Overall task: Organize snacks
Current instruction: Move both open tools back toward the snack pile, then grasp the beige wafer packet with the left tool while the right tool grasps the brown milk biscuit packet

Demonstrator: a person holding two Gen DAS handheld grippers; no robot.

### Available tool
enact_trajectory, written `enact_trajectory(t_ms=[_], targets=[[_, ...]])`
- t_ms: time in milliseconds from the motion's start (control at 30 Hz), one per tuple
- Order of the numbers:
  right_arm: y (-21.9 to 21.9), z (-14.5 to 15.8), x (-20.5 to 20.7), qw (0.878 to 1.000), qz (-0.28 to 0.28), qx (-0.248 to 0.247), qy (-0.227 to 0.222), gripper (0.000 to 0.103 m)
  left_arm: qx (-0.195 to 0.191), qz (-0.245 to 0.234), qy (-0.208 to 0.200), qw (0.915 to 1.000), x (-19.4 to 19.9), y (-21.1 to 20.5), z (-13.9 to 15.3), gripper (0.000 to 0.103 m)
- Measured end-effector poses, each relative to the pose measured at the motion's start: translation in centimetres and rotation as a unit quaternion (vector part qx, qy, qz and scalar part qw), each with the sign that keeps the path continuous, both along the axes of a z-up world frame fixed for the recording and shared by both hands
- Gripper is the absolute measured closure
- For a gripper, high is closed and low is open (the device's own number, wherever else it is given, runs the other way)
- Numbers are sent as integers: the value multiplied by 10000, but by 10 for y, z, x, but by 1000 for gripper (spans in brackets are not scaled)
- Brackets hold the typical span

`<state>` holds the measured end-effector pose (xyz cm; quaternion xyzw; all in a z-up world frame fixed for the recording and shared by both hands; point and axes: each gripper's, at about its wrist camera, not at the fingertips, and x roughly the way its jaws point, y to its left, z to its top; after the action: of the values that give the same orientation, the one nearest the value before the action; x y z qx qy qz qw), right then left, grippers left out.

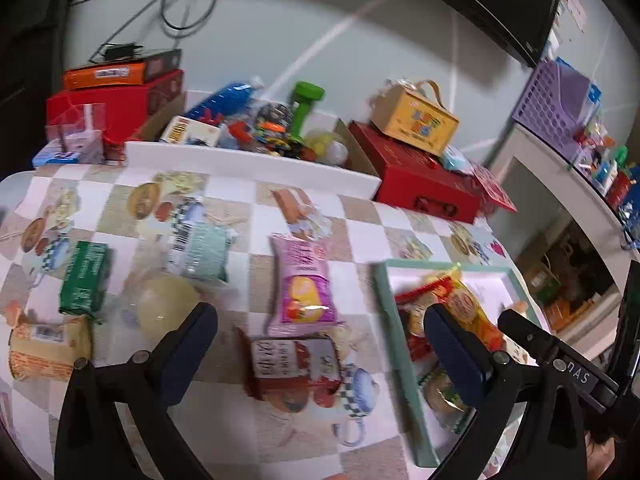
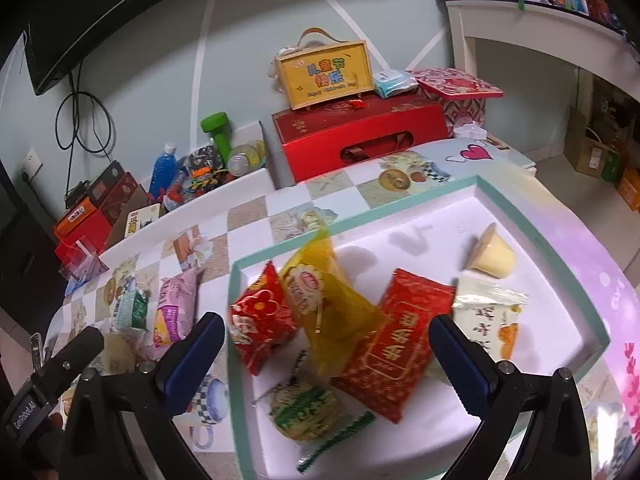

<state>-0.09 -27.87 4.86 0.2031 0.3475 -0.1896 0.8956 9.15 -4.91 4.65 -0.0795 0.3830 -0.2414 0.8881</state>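
Right claw [image 2: 326, 354]: jaws wide apart, empty, over tray [image 2: 560, 264]; yellow packet [image 2: 332, 312] blurred just ahead, among red packets. Left claw [image 1: 320, 344]: apart, empty, above surface [image 1: 248, 216]; pink packet [image 1: 302, 280] dead ahead, red-white packet [image 1: 294, 364] between jaws. Best practice: descend squarely, clamp one packet only, avoid neighbours.

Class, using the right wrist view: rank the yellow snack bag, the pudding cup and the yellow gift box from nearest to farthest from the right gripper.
1. Yellow snack bag: in the tray, between the right gripper fingers.
2. Pudding cup: tray's far right.
3. Yellow gift box: atop the red box, by the wall.
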Motion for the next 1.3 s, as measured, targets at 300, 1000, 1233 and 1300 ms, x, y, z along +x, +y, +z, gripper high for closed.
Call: enact_trajectory(t_ms=[300, 1000, 1233, 1300], targets=[[39, 13, 17, 9988, 346, -41, -354, 0, 452, 209, 96, 9987, 8, 25, -7, 0], [120, -12, 65, 9884, 1505, -155, 156, 0, 629, 1619, 742, 9820, 30, 149, -28, 1], [148, -32, 78, 9807, 1907, -162, 408, 0, 1072, 1563, 920, 9776, 36, 166, -48, 1], [154, -39, 83, 9783, 2006, -163, 491, 0, 1055, 1506, 1002, 9778, 38, 166, -54, 1]])
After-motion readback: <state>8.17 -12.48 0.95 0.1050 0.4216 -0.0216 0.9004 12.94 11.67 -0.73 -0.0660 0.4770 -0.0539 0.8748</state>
